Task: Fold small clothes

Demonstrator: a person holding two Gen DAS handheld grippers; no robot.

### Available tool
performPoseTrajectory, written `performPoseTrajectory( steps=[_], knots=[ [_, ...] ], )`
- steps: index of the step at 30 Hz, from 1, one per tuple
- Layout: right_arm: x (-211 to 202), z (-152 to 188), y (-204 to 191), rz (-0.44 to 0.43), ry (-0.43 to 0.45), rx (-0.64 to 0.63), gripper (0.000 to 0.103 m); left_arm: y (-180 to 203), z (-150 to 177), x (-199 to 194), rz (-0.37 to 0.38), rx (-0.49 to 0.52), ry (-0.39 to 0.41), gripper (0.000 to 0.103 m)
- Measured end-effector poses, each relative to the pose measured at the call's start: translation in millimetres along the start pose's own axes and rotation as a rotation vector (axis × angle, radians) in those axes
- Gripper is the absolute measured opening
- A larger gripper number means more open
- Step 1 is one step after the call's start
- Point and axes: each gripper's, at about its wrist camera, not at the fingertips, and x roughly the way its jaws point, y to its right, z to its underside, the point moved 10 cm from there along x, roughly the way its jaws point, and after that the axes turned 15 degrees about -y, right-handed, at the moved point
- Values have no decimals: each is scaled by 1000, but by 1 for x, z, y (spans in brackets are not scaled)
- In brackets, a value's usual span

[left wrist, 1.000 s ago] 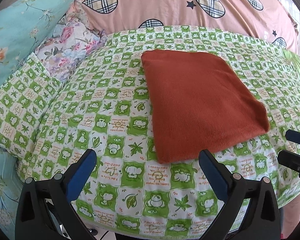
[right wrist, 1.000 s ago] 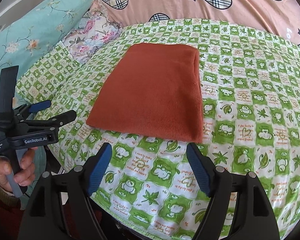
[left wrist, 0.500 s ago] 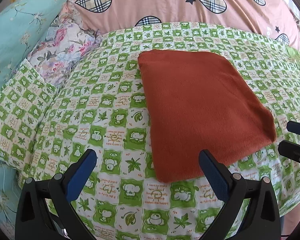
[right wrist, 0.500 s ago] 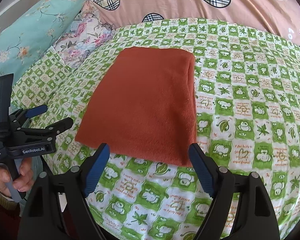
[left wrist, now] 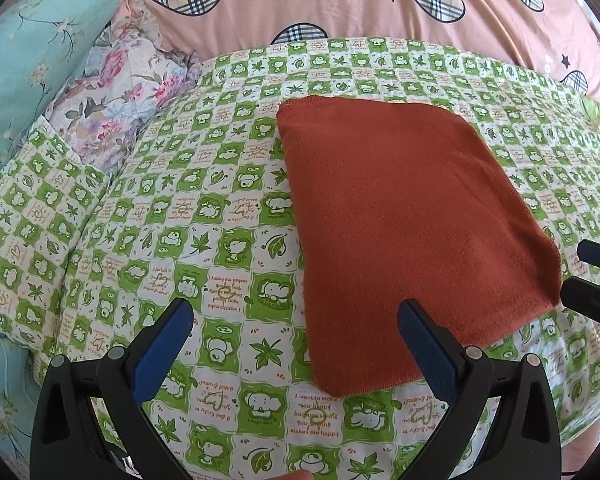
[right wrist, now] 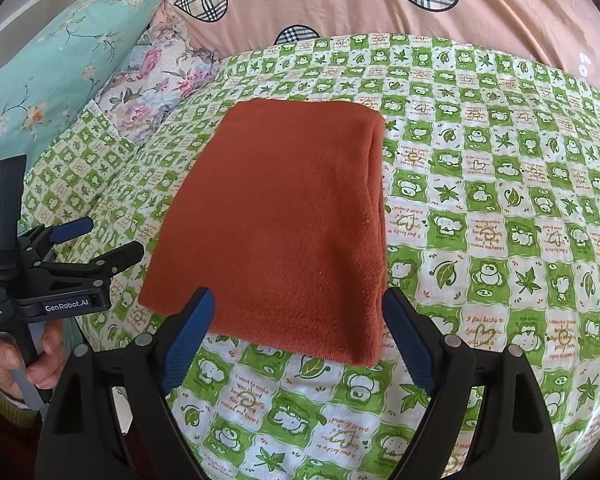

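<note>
A rust-red folded garment (left wrist: 400,216) lies flat as a neat rectangle on the green-and-white checked cover (left wrist: 204,216); it also shows in the right wrist view (right wrist: 284,232). My left gripper (left wrist: 296,332) is open and empty, its right finger over the garment's near left corner. My right gripper (right wrist: 296,328) is open and empty, straddling the garment's near edge, just above it. The left gripper also shows at the left of the right wrist view (right wrist: 100,240), open. The right gripper's tips show at the right edge of the left wrist view (left wrist: 592,280).
A pink quilt with plaid hearts (left wrist: 340,4) is piled behind the cover. A teal floral pillow (left wrist: 28,48) and a flowered cushion (left wrist: 128,80) lie at the far left. The cover's near edge drops off below the grippers.
Both grippers have moved forward toward the garment's near edge. The garment itself has not moved. Both stay open.
</note>
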Motion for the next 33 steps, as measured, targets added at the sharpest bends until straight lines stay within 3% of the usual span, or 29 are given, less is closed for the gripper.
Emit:
performPoseTrajectory(
  steps=[5, 13, 14, 16, 18, 20, 21, 22, 24, 27, 29, 33],
  knots=[
    [2, -19, 14, -15, 27, 32, 86, 0, -5, 2, 2, 3, 5, 102],
    [29, -82, 59, -62, 68, 183, 84, -7, -27, 28, 90, -40, -35, 102],
    [33, -89, 63, -71, 69, 195, 81, -8, -30, 31, 106, -46, -40, 102],
    [45, -107, 71, -87, 60, 222, 64, -10, -38, 39, 140, -62, -49, 102],
    [62, -126, 80, -107, 44, 260, 62, -12, -46, 45, 159, -75, -52, 102],
    [76, -137, 83, -127, 25, 279, 52, -16, -55, 52, 173, -91, -53, 102],
    [86, -142, 80, -152, 1, 276, 32, -17, -60, 56, 182, -99, -52, 102],
    [91, -144, 76, -167, -17, 269, 19, -18, -65, 60, 193, -105, -49, 102],
    [85, -147, 73, -131, 3, 238, 12, -20, -73, 73, 189, -113, -64, 99],
    [38, -151, 61, -176, 144, 190, 11, -20, -79, 86, 206, -120, -94, 92],
    [28, -147, 64, -145, 178, 185, 11, -19, -83, 83, 232, -124, -83, 89],
    [72, -140, 80, -70, 81, 220, 11, -9, -87, 80, 203, -87, -53, 91]
  ],
)
